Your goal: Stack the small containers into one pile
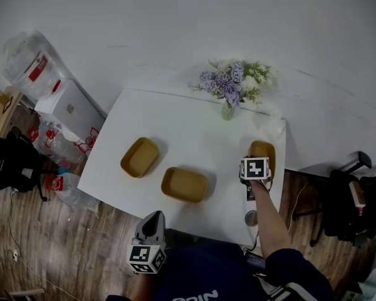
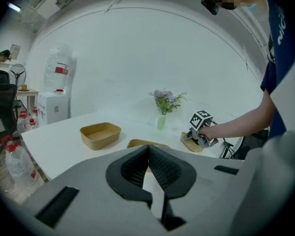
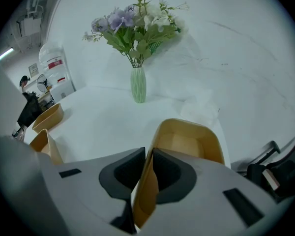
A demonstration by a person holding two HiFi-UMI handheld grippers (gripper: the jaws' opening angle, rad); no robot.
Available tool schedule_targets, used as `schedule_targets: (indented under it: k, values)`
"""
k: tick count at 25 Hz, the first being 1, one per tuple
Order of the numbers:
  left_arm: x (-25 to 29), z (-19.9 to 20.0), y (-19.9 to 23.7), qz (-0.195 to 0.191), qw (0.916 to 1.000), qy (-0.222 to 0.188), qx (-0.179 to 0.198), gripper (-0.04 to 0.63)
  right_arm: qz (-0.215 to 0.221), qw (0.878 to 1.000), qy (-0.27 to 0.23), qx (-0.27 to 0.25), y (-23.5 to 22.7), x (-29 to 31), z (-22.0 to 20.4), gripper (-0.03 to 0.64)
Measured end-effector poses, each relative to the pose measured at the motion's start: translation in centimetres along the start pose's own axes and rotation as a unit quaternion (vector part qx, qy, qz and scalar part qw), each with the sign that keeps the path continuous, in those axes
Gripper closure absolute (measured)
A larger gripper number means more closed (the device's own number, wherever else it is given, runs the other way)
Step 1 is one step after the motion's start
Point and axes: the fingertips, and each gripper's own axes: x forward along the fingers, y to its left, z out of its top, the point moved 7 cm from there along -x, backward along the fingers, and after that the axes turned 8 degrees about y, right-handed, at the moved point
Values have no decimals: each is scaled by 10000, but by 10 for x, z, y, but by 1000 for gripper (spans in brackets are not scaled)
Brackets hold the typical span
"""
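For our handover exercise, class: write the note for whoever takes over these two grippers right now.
Right gripper: shut on a wall of the right container.
Left gripper: shut, empty, by the table's near edge.
Left container and middle container: apart on the table, unstacked.
Done: first grasp only.
Left: bring all three into one pile.
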Motion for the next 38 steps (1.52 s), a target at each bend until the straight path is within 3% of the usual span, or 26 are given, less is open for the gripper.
schedule_targets:
  k: [6, 12, 20, 28, 38]
  values:
    - [1, -3, 0, 66, 9999, -33, -88, 577, -217, 9992, -341, -64, -1, -15, 2, 556]
    - [4, -6, 1, 85, 9999, -40, -136, 577, -325, 9960, -734, 383, -10, -33, 2, 560]
    - [10, -7, 11, 52, 9998, -48, -195, 577, -226, 9934, -1119, 101, 3, -56, 7, 560]
    - [14, -3, 29, 72, 9996, -68, -270, 577, 403, 9756, -1861, -1093, 49, -94, 21, 560]
    - [17, 5, 56, 140, 9992, -136, -359, 577, 817, 9499, -2154, -2111, 103, -121, 26, 560]
